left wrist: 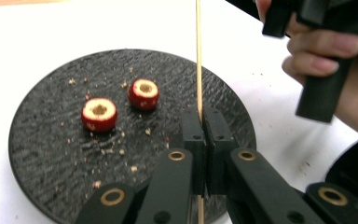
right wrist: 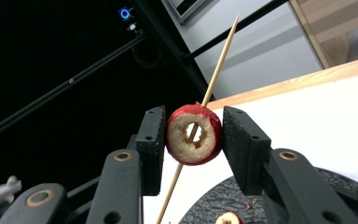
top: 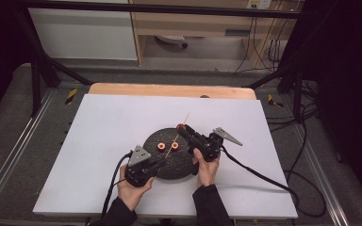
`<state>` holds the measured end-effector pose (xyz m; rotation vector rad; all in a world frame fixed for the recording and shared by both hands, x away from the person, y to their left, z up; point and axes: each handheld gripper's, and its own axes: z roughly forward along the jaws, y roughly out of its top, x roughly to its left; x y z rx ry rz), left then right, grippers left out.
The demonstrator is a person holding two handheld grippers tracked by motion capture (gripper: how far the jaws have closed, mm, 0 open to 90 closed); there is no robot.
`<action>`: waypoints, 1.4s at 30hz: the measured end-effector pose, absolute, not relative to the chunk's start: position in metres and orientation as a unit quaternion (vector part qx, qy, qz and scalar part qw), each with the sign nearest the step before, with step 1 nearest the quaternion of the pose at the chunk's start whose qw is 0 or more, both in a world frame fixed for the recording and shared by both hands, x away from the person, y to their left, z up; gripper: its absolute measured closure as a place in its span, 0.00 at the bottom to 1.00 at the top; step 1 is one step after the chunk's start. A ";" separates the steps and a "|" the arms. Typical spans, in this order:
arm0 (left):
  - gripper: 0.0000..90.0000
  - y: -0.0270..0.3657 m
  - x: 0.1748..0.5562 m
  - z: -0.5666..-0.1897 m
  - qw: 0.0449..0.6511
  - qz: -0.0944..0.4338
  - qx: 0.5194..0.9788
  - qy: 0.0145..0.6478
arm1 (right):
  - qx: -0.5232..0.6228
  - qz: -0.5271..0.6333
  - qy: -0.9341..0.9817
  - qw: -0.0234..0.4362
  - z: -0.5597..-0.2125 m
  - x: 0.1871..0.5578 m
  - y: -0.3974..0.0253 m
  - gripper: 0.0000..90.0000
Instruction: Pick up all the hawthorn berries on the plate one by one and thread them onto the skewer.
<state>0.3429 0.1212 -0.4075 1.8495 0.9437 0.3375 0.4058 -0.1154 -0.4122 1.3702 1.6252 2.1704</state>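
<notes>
My left gripper (left wrist: 204,122) is shut on the lower end of a thin wooden skewer (left wrist: 198,51), which slants up and away over a black round plate (left wrist: 46,144). Two cored red fruit pieces (left wrist: 99,113) (left wrist: 143,93) lie on the plate among crumbs. My right gripper (right wrist: 193,127) is shut on a third cored red fruit piece (right wrist: 194,135), and the skewer (right wrist: 220,58) passes through its hole. In the high view the left gripper (top: 162,162) sits at the plate's (top: 184,165) near left, and the right gripper (top: 181,128) holds its fruit above the plate's far edge.
The plate rests on a white board (top: 108,122) covering a wooden table (top: 169,89). Cables trail from both grippers toward the near edge and right side. A dark metal frame (top: 37,70) stands around the table.
</notes>
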 end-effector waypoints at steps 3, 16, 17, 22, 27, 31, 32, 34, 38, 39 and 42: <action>0.98 0.118 0.348 -0.405 0.495 0.142 0.765 0.388 | 0.450 0.709 0.540 0.049 -0.414 0.404 -0.114 0.68; 0.98 0.110 0.361 -0.402 0.494 0.141 0.767 0.385 | 0.446 0.688 0.572 0.037 -0.425 0.393 -0.107 0.68; 0.98 0.110 0.362 -0.402 0.495 0.141 0.767 0.384 | 0.444 0.687 0.574 0.038 -0.425 0.393 -0.107 0.68; 0.98 0.110 0.363 -0.401 0.495 0.141 0.767 0.382 | 0.442 0.683 0.581 0.030 -0.428 0.389 -0.105 0.68; 0.98 0.110 0.363 -0.404 0.491 0.141 0.771 0.381 | 0.442 0.673 0.593 0.029 -0.432 0.387 -0.104 0.68; 0.98 0.113 0.362 -0.406 0.492 0.137 0.772 0.379 | 0.441 0.669 0.598 0.023 -0.431 0.387 -0.104 0.67; 0.98 0.114 0.362 -0.406 0.492 0.136 0.772 0.379 | 0.443 0.667 0.599 0.025 -0.430 0.387 -0.104 0.65; 0.98 0.116 0.360 -0.406 0.493 0.137 0.772 0.378 | 0.440 0.667 0.601 0.031 -0.427 0.386 -0.106 0.60; 0.98 0.126 0.358 -0.407 0.490 0.137 0.773 0.378 | 0.433 0.653 0.620 0.039 -0.420 0.387 -0.112 0.46; 0.98 0.129 0.357 -0.407 0.488 0.137 0.775 0.377 | 0.431 0.649 0.626 0.043 -0.418 0.388 -0.113 0.42; 0.98 0.137 0.355 -0.408 0.480 0.141 0.781 0.373 | 0.426 0.630 0.647 0.045 -0.415 0.389 -0.117 0.30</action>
